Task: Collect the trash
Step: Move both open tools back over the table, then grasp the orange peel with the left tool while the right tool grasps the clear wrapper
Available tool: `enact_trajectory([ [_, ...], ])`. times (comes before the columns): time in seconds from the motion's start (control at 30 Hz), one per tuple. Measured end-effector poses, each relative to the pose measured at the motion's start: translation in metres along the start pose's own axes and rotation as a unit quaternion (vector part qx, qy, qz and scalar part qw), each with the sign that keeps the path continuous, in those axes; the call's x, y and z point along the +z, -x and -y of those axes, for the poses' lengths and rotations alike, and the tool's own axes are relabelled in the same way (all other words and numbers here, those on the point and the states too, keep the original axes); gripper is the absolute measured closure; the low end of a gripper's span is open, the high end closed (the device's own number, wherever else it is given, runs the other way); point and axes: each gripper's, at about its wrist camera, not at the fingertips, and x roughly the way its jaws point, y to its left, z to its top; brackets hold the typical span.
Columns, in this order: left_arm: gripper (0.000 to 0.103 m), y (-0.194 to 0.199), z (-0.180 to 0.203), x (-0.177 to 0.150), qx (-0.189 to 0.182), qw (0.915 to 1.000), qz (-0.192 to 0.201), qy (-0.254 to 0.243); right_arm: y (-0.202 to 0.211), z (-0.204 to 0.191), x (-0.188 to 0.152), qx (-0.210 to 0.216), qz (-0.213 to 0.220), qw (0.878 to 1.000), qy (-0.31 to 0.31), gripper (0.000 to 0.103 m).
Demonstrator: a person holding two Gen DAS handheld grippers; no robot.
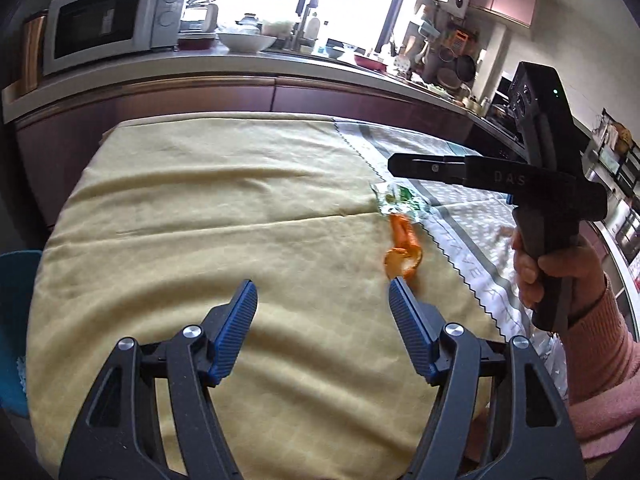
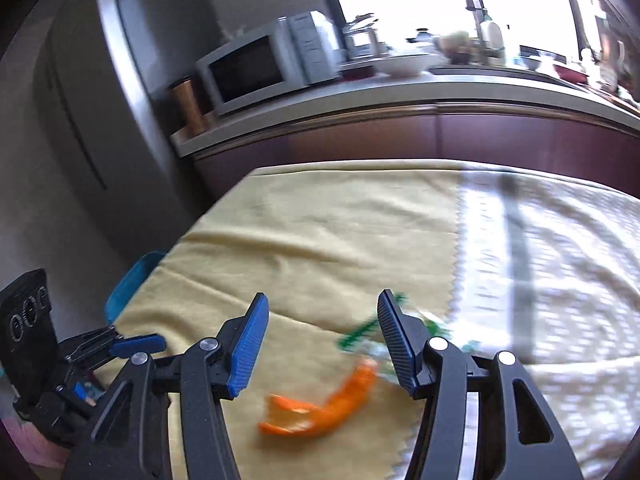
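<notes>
Between the right fingers [image 2: 394, 340], orange peel [image 2: 320, 412], untouched.

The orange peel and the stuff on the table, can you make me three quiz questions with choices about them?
1. Where does the orange peel lie?
A. on the yellow tablecloth
B. on the counter
C. in a bowl

2. What colour are the pads on the left gripper fingers?
A. red
B. blue
C. white

3. What is the right gripper holding?
A. the peel
B. the green-and-white wrapper
C. nothing

Answers: 1 A, the peel rests on the yellow cloth beside the wrapper; 2 B, both ribbed pads are blue; 3 C, its fingers stand apart above the peel with nothing between them.
</notes>
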Motion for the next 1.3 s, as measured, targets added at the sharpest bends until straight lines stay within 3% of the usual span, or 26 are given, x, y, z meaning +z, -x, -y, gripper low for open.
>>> enact_trajectory([
  [0.23, 0.035, -0.035, 0.044, 0.005, -0.019, 0.9986, -0.037, -0.032, 0.004, 0.059, -0.014, -0.027, -0.002, 0.998, -0.054, 0.044],
  [0.77, 0.038, -0.062, 0.059, 0.013, -0.008, 0.9965, -0.074, -0.038, -0.007, 0.082, -0.028, -0.004, -0.02, 0.996, -0.088, 0.039],
  [1.13, 0.048, -0.072, 0.06, 0.018, -0.014, 0.996, -0.083, -0.029, -0.011, 0.083, -0.029, 0.016, -0.029, 0.995, -0.093, 0.039],
  [1.3, 0.066, -0.076, 0.06, 0.018, -0.018, 0.9957, -0.086, -0.028, -0.012, 0.08, -0.029, 0.023, -0.033, 0.995, -0.09, 0.046],
])
